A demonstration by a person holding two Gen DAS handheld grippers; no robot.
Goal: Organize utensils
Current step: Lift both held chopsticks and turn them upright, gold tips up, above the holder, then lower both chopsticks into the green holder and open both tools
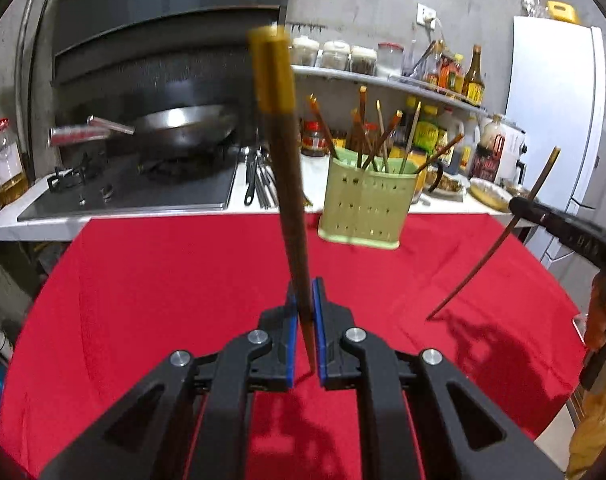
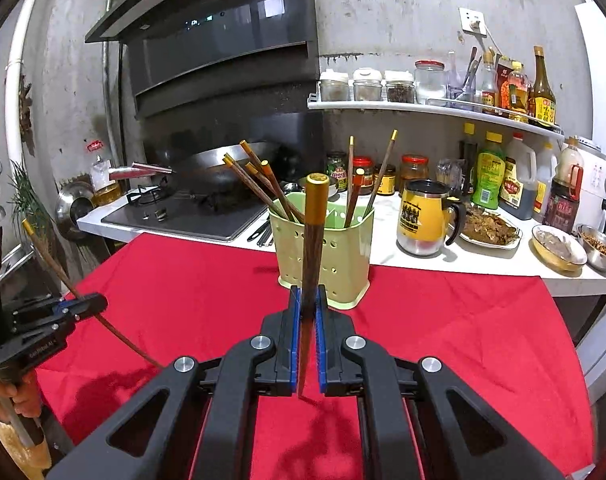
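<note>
Left wrist view: the left gripper (image 1: 303, 300) tilts downward over the red cloth (image 1: 163, 280), pinching a gold-capped chopstick (image 1: 287, 184) that stands upright, its tip near the cloth; the green chopstick holder (image 1: 365, 212) stands beyond at the worktop (image 1: 239, 210) edge. Right wrist view: the right gripper (image 2: 308, 308) likewise angles down, clamped on a second chopstick (image 2: 313, 248) directly before the holder (image 2: 343, 256); a hand (image 2: 19, 396) grips the left tool's handle.

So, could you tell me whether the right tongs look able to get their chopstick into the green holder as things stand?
Probably yes. The right tongs grip a chopstick, and only bare red cloth lies before the green holder, whose top is open between the chopsticks already leaning inside.
</note>
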